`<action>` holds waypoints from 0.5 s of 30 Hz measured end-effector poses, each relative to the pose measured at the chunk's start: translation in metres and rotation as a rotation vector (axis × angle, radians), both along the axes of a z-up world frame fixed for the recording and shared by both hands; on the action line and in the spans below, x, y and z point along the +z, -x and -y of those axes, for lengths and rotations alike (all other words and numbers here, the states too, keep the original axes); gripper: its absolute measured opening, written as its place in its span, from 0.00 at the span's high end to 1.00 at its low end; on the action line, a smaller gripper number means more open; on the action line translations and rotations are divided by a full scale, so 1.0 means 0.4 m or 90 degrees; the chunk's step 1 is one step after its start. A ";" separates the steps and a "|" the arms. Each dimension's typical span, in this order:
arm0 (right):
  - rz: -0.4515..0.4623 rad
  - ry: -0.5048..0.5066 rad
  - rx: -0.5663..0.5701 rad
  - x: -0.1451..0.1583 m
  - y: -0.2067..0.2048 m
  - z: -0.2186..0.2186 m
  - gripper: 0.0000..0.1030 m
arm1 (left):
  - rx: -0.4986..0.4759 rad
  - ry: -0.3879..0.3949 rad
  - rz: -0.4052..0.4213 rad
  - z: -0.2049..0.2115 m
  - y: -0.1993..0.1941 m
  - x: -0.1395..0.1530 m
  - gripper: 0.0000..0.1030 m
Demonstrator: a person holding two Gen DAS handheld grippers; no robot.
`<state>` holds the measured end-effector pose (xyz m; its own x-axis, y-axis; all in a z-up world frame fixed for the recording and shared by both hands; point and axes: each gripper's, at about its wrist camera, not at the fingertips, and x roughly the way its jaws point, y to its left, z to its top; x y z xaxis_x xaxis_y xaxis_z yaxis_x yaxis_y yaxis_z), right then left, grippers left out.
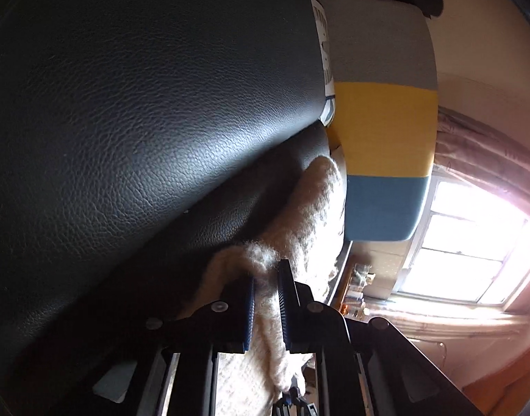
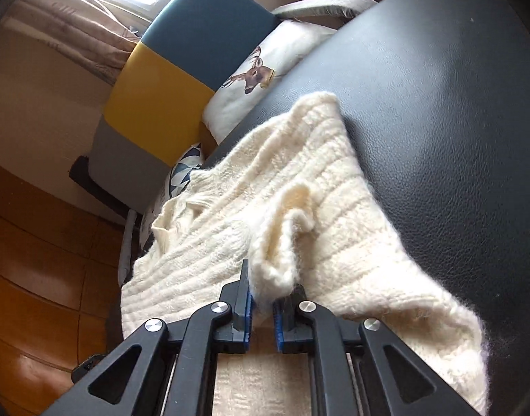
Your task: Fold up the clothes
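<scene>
I have one fluffy white sweater (image 2: pixel 289 201) lying on the black table (image 2: pixel 438 104). My right gripper (image 2: pixel 265 298) pinches a bunched fold of it between its two blue pads. My left gripper (image 1: pixel 266 287) squeezes another bit of the same sweater. Behind the table stands one chair (image 2: pixel 182 69) with two pillows: the deer pillow (image 2: pixel 265 76) and a triangle-patterned pillow (image 2: pixel 183 170).

Sweater (image 2: pixel 299 208) cream, ribbed. Chair (image 2: pixel 182 79) banded teal, yellow, grey. Pillow (image 2: pixel 265 69) white, brown deer print.
</scene>
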<state>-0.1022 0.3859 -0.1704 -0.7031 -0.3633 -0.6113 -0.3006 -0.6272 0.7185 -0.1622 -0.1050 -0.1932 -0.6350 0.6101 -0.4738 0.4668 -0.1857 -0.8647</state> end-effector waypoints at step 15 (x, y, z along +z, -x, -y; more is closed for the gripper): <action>-0.131 -0.241 0.070 0.249 0.067 0.056 0.90 | -0.042 0.084 -0.095 0.007 0.048 0.091 0.91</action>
